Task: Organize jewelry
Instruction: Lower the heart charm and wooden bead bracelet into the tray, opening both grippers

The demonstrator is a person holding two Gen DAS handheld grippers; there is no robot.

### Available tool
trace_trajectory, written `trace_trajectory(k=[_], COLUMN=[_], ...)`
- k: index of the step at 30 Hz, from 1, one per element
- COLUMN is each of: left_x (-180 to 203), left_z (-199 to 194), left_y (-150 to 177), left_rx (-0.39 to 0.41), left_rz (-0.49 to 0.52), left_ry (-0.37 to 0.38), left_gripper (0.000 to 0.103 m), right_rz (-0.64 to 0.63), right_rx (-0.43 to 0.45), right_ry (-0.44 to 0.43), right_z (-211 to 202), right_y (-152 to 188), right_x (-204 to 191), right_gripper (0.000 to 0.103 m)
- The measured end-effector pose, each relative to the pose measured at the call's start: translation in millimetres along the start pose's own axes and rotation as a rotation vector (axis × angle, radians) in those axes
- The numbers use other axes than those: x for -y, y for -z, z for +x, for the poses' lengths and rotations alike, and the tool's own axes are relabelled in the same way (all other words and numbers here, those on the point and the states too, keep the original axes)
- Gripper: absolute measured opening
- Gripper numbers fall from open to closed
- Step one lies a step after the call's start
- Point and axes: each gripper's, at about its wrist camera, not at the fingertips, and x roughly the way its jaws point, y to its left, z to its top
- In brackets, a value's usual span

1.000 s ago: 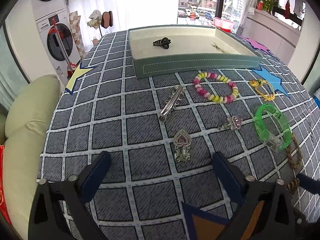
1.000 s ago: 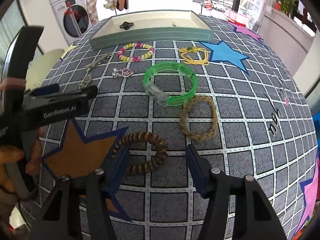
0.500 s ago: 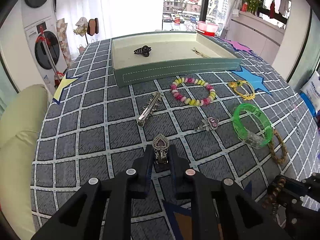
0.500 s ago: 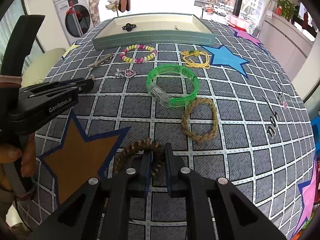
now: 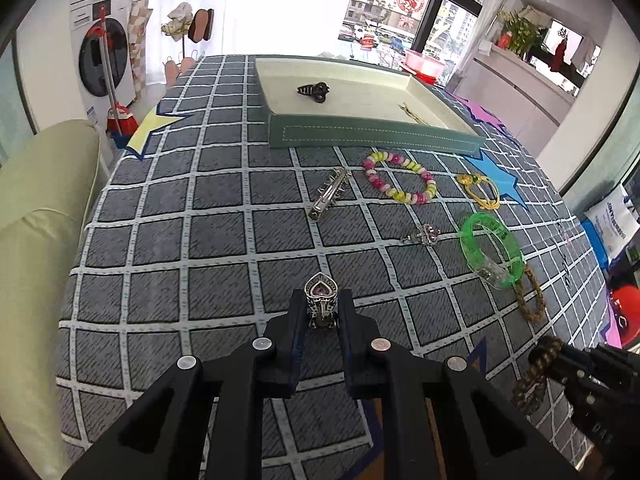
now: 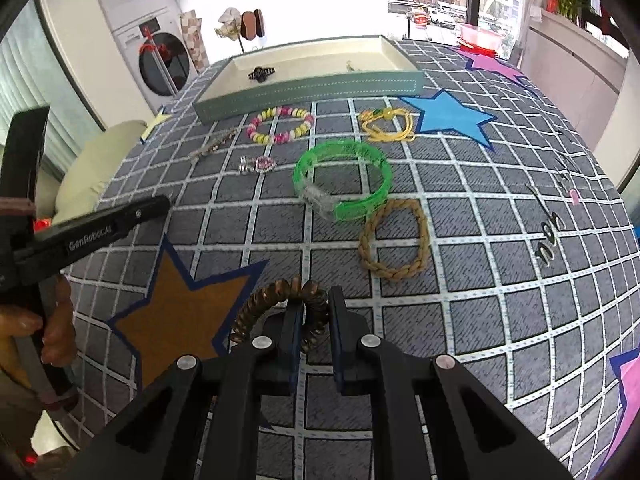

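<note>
My left gripper's (image 5: 322,314) black fingers (image 5: 294,320) are clamped on a silver heart-shaped clip with a purple stone (image 5: 321,300), held upright above the grey checked tablecloth (image 5: 168,240); my right gripper's (image 6: 312,320) fingers (image 6: 338,320) are pressed together on a brown coiled spiral hair tie (image 6: 276,296), near a brown star patch (image 6: 176,312) on the cloth. At the far edge of the table sits a green rectangular tray with a cream lining (image 5: 372,136), holding a black claw clip (image 5: 314,90) on the left and a thin gold pin (image 5: 412,114) on the right. Just in front of the tray lie a pink-and-yellow beaded bracelet (image 5: 396,176) and, to its right, a yellow cord bracelet (image 5: 480,190). A translucent green plastic bangle (image 5: 490,250) rests nearer, its near rim touching a tan braided rope bracelet (image 6: 394,240). Left of the beads lies a long silver spiked hair clip (image 5: 328,196); a small silver clip with a pink stone (image 5: 424,236) sits between it and the bangle.
</note>
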Motion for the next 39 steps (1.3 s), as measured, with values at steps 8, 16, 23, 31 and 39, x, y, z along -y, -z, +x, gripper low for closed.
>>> trace_trajectory(k=[8,16,23,31,39], left_x=[5.8,8.9,13.5,1.3,2.3], left_z=[-19.8,-38.7,-42.7,-41.2,-24.9], left_y=[-15.8,-52.3,-89.5,-131.6,-164.6], left_rx=[0.053,0.124,0.183,0.228,0.244], left_rz=[0.007,-0.001,0.032,0.02,0.02], left_ry=[0.027,0.057,0.034,0.014,0.024], left_gripper=[0.031,0.031,0.031,0.031,0.031], right_rz=[0.044,0.032,0.007,0.002,0.004], right_rx=[0.053,0.101,0.134,0.153,0.139], right_ry=[-0.031,-0.051,-0.056,-0.066,-0.071], right_z=[-15.4,-25.4,-25.3,-15.6,7.3], right_y=[-34.0,-85.1,-135.9,-168.5,-206.1], right_x=[18.8,32.2,38.9,42.7,49.1], right_gripper=[0.014,0.014,0.014,0.014,0.014])
